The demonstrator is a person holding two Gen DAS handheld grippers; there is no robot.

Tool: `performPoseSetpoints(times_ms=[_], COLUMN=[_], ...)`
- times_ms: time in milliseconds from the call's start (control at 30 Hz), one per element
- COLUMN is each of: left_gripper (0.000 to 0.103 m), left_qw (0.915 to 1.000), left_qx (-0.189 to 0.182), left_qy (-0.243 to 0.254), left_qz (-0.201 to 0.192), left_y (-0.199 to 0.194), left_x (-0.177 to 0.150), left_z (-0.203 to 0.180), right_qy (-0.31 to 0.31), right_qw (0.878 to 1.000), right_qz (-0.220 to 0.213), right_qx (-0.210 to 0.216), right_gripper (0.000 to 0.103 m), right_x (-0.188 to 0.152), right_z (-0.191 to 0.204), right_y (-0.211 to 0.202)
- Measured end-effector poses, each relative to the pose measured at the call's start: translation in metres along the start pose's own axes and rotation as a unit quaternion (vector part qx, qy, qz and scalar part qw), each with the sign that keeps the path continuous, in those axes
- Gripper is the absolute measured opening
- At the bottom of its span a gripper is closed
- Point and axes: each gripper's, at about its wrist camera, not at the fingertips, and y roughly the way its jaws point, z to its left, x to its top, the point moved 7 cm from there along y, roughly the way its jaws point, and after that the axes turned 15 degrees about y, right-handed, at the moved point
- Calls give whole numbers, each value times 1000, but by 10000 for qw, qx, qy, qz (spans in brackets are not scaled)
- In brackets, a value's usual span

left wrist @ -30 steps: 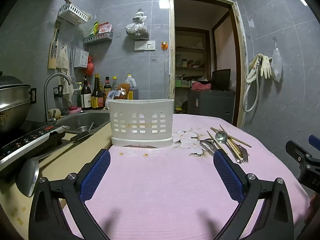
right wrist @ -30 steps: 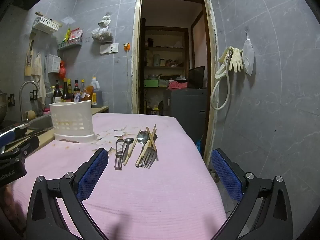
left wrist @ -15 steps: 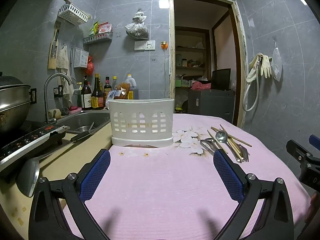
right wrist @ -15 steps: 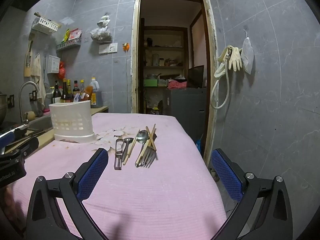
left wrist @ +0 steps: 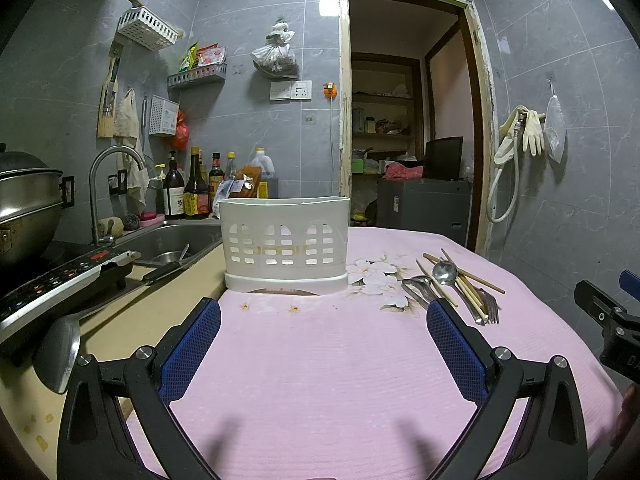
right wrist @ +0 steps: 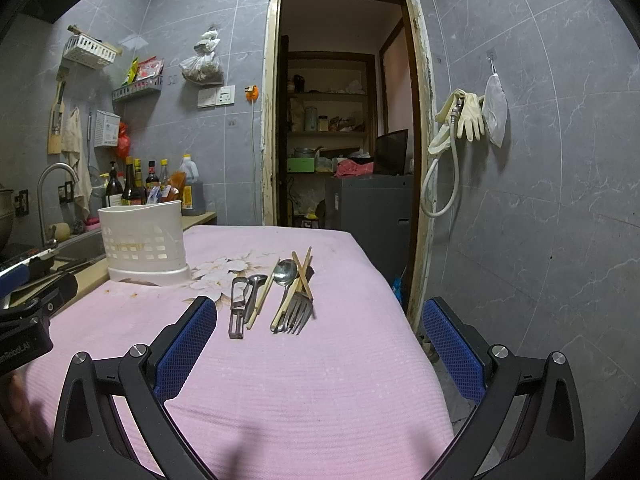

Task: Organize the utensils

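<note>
Pink cloth (left wrist: 320, 360) covers the table, printed with pale flowers near its far part. White slotted plastic caddy (left wrist: 285, 242) stands upright at the far left edge of the cloth, beside a steel sink (left wrist: 176, 236) with a curved tap (left wrist: 108, 184). Left gripper (left wrist: 322, 354) hovers low over bare cloth directly facing the caddy, blue-padded fingers (left wrist: 188, 350) spread wide, nothing between them. Right gripper (right wrist: 320, 350) likewise hovers above the cloth, fingers set wide apart and empty, pointed toward the utensil group. Utensils lie loose together on the cloth, right of the caddy and apart from it: a peeler (right wrist: 237, 312) at the left of the group, a small spoon (right wrist: 253, 294) just beside it, a larger spoon (right wrist: 285, 274) face up, wooden chopsticks (right wrist: 301, 276) crossing over it, and forks (right wrist: 298, 312) with tines toward the camera. How many forks overlap cannot be told. Right wrist view shows part of the left gripper at its left edge. Sauce bottles (left wrist: 192, 190) line the counter behind the sink.
</note>
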Motion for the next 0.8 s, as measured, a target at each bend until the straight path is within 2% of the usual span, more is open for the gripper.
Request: performPoseSetpoints(times_ms=[800], left_gripper=[101], left_qw=[10000], left_qx=[-29], left_qy=[1], left_qz=[17], left_y=[4], left_x=[-6], left_z=[5], right_qy=[-5], right_qw=[10000], right_qz=[21], right_qx=[22], right_gripper=[103], right_x=[0], right_z=[-3], right_y=[0])
